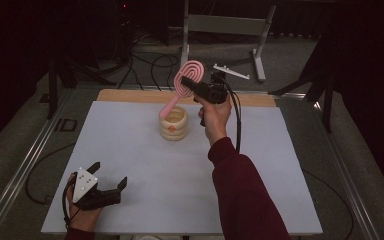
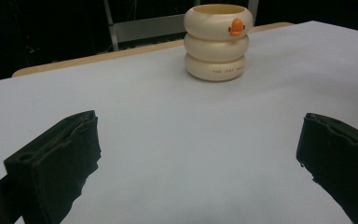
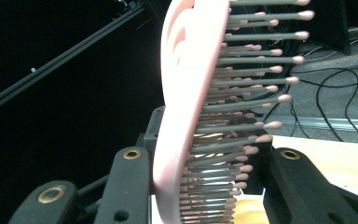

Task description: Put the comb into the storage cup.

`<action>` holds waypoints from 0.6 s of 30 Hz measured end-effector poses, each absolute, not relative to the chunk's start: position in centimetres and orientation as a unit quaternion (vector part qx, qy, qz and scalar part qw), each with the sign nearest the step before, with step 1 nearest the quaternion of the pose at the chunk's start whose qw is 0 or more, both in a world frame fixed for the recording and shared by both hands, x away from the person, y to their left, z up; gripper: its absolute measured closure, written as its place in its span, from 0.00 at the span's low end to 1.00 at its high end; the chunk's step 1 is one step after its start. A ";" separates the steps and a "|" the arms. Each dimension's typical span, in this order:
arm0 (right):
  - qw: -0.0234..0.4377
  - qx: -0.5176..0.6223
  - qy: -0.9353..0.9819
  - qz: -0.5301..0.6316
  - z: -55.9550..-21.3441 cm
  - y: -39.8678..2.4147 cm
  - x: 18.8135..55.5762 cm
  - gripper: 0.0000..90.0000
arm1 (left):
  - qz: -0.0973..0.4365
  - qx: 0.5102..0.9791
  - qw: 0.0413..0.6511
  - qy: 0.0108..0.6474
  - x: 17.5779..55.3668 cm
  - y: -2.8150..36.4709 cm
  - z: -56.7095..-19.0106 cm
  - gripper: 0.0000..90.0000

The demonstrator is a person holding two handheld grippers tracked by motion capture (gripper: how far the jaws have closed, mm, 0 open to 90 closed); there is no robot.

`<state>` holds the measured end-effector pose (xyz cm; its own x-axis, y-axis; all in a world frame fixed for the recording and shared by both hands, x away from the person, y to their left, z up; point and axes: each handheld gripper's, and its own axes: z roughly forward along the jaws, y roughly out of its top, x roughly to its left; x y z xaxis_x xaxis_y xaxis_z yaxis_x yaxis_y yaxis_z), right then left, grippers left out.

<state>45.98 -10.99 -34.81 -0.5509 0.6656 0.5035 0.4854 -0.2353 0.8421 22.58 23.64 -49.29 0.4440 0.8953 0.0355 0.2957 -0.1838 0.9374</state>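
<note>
Up near the counter's (image 1: 130,150) far edge, the right gripper (image 1: 192,86) pinched a pink brush (image 1: 187,80), its handle in the bumpy cream cup (image 1: 174,124). Close up, thin round-tipped bristles showed. The left gripper's (image 1: 109,179) fingers gaped wide, holding nothing.

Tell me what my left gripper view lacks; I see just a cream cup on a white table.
Observer: A pink hairbrush hangs tilted above the cream cup, its handle tip at the cup's mouth.
Operator: Say what holds it.
Observer: The right claw is shut on the brush's head, bristles against one jaw in the right gripper view.
Operator: Report my left claw.
Observer: The left claw rests open on the white table, near the front left corner, apart from the cup.
</note>
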 end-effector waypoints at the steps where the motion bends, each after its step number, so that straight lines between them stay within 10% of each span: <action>1: 0.072 0.470 0.613 0.631 -34.8 -11.0 46.0 0.71 | 0.314 0.703 0.478 0.424 22.6 23.6 -49.3 0.00; 18: 0.085 0.480 0.612 0.623 -35.2 -11.4 46.5 0.71 | 0.313 0.702 0.479 0.424 22.6 23.6 -49.3 0.00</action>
<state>46.54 -11.39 -35.24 -0.5245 0.6928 0.4949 0.4818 -0.2378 0.8434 22.58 23.63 -49.31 0.4442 0.8954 0.0327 0.2963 -0.1812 0.9377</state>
